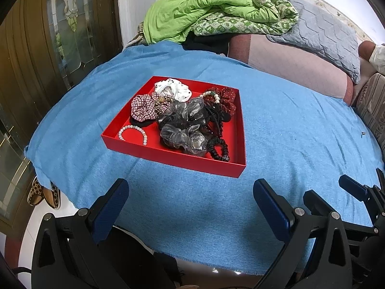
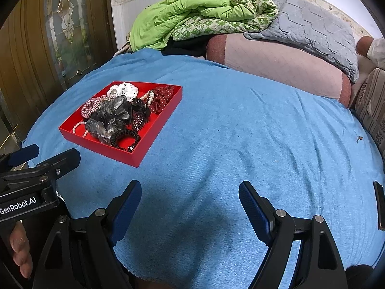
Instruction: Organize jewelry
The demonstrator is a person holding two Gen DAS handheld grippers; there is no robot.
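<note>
Several scrunchies [image 1: 185,110] fill one red tray [image 1: 168,155] (both grippers [image 1: 192,197] [image 2: 190,200] spread, empty).

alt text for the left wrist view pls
A shallow red cardboard tray sits on a blue cloth-covered surface, holding fabric scrunchies, black hair ties and a white pearl bead bracelet in its near-left corner. The left claw hangs open and empty short of the tray; rumpled green bedding lies behind.

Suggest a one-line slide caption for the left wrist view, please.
Open left gripper hovers above a blue cloth, facing a red tray of scrunchies and bead bracelets.
</note>
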